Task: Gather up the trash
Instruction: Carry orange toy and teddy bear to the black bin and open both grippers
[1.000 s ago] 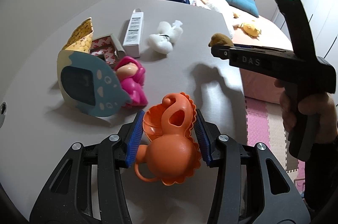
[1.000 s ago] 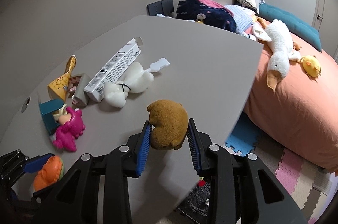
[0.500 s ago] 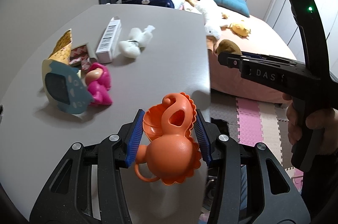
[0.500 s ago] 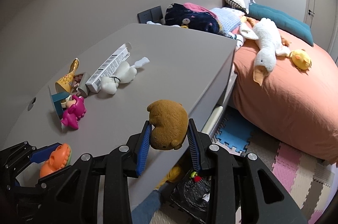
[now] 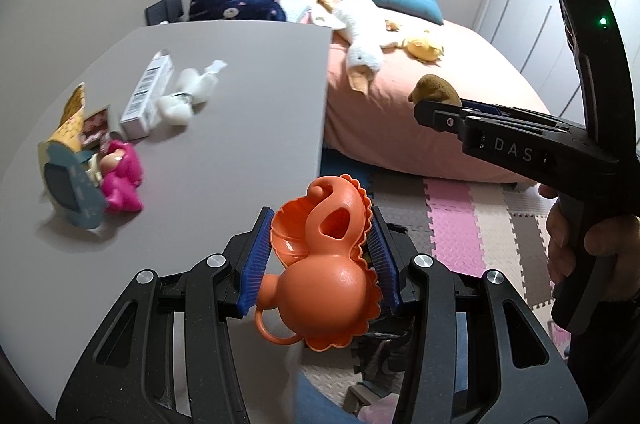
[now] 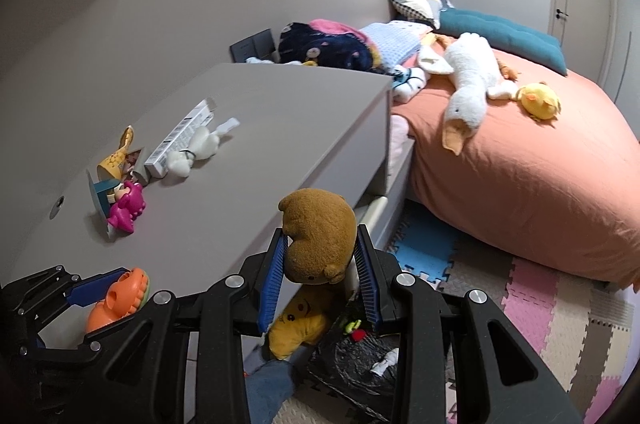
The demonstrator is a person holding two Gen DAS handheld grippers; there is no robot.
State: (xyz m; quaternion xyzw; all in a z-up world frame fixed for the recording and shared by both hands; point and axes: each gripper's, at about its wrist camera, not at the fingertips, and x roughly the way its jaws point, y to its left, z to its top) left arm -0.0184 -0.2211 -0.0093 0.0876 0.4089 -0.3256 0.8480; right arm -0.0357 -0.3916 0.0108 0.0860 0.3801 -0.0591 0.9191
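Both loads have been carried off the table [image 5: 224, 103]: orange toy [image 5: 324, 264] clamped in the left gripper [image 5: 320, 266], brown plush [image 6: 318, 236] in the right gripper [image 6: 320, 278], now above the black bag [image 6: 352, 364]; release seems next.

A white plush goose [image 6: 468, 91] and a yellow plush chick [image 6: 538, 99] lie on the bed [image 6: 520, 175], which stands beside the grey table [image 6: 256, 159]. A teal pillow [image 6: 500, 33] rests near the bed's head. Pink, beige and blue foam mats [image 6: 536, 288] cover the floor.
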